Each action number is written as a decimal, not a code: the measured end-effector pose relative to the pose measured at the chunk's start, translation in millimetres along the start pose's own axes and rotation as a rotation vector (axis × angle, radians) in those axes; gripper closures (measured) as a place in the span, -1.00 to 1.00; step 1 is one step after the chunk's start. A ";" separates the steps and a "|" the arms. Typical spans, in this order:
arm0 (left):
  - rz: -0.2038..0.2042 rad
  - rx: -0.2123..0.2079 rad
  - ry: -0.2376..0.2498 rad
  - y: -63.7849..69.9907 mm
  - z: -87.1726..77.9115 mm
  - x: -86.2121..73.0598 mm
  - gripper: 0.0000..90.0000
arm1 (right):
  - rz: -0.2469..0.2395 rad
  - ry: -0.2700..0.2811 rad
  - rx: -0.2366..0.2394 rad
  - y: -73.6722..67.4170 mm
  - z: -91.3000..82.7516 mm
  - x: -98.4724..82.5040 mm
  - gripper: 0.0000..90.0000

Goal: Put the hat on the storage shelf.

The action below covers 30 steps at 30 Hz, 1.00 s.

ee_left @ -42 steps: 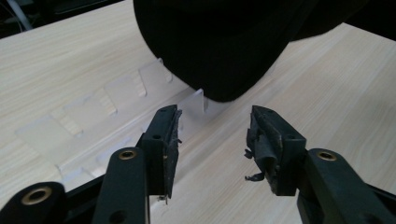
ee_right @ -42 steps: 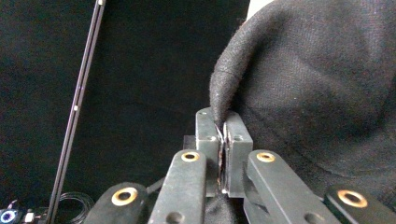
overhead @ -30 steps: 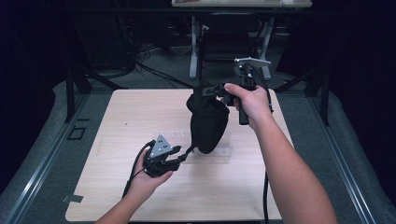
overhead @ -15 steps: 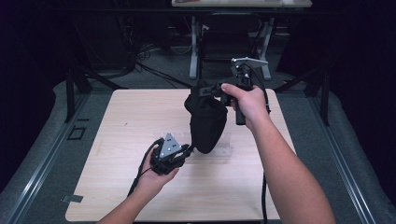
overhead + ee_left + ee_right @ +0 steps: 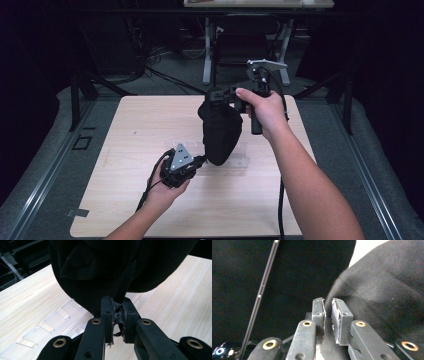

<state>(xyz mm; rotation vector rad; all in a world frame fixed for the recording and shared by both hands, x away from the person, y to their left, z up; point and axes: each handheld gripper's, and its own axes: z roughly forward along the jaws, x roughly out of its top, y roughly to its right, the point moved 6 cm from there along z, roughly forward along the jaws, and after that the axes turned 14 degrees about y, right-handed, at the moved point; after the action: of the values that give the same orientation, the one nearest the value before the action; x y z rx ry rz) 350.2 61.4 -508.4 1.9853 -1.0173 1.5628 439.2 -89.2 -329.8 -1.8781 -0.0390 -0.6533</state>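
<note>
A black cloth [image 5: 220, 132] hung above the wooden table [image 5: 130, 125], its top bunched at the right gripper [image 5: 223, 96] and its lower tip reaching down to the left gripper [image 5: 204, 160]. Taking the cloth as the landmark: the left gripper sat just below and to the left of its lowest point, low over the table, gripped in the person's left hand [image 5: 167, 187]. In the left gripper view the cloth [image 5: 117, 267] loomed directly above the jaws, and a narrow fold of it ran down between the pads, which had just been closing and were clamped tight on that fold. The right gripper was at the cloth's upper edge, held up by the right hand [image 5: 265, 107] well above the table. In the right gripper view the cloth [image 5: 387, 295] lay just to the right of the jaws and draped past them; the jaws had just been opening and stood slightly apart with a thin gap between the pads, and no fabric could be seen pinched in that gap. A clear plastic piece [image 5: 240, 159] lay flat on the table just under and to the right of the cloth's tip.
</note>
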 end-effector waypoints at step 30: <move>0.006 0.028 -0.074 -16.9 -8.6 -35.4 0.89 | -0.027 0.029 -0.069 18.4 -37.4 1.5 0.68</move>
<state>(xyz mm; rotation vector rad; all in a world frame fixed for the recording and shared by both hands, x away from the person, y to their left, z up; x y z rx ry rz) 353.7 88.6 -537.7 2.0750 -1.0360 1.5252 430.9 -129.6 -335.3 -1.9367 -0.0230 -0.7081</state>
